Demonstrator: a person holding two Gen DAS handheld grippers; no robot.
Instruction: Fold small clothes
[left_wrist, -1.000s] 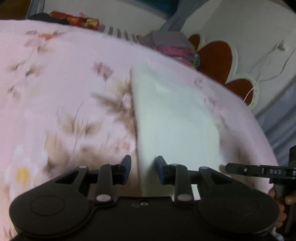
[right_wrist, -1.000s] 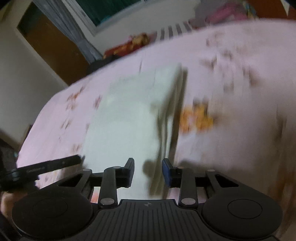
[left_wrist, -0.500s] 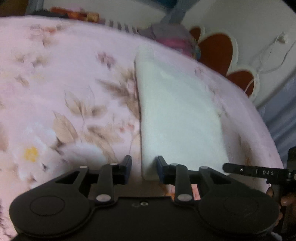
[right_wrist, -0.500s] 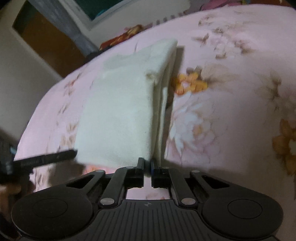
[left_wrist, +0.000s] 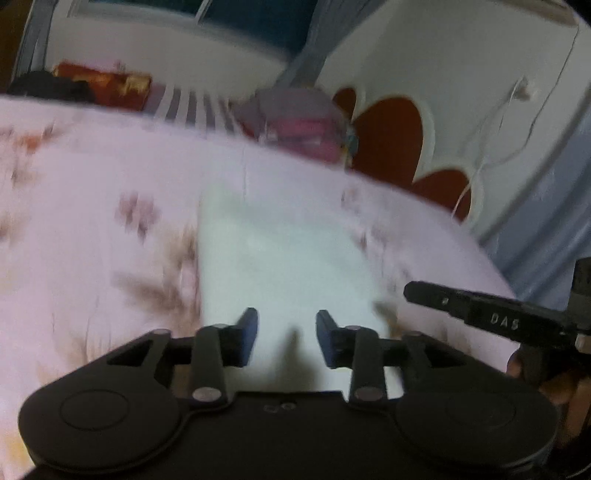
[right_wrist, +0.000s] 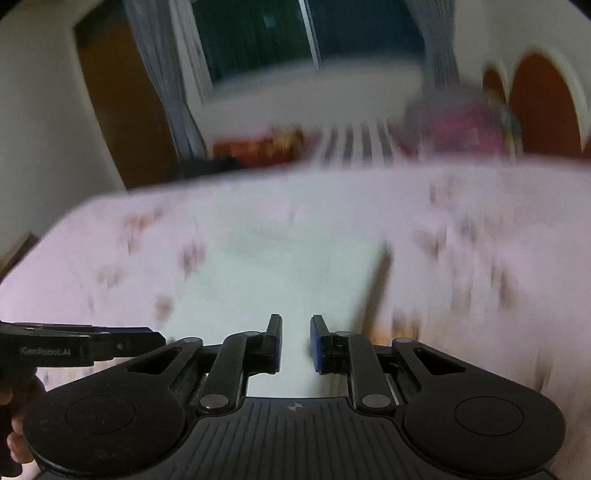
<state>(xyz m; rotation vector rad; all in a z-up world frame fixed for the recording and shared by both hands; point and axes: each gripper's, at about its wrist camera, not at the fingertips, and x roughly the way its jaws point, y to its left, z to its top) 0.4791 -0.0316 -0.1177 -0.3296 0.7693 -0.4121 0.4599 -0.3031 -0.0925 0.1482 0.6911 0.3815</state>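
Two fisheye views, each from just behind a claw, look forward and down along its fingers across a bed (left_wrist: 74, 221). Both sit close above a folded cloth (left_wrist: 280, 266) lying just past the fingertips. They share the cloth (right_wrist: 295, 280), the far clothes pile (right_wrist: 458, 122) and window (right_wrist: 258, 37); each also catches the other claw at its edge.
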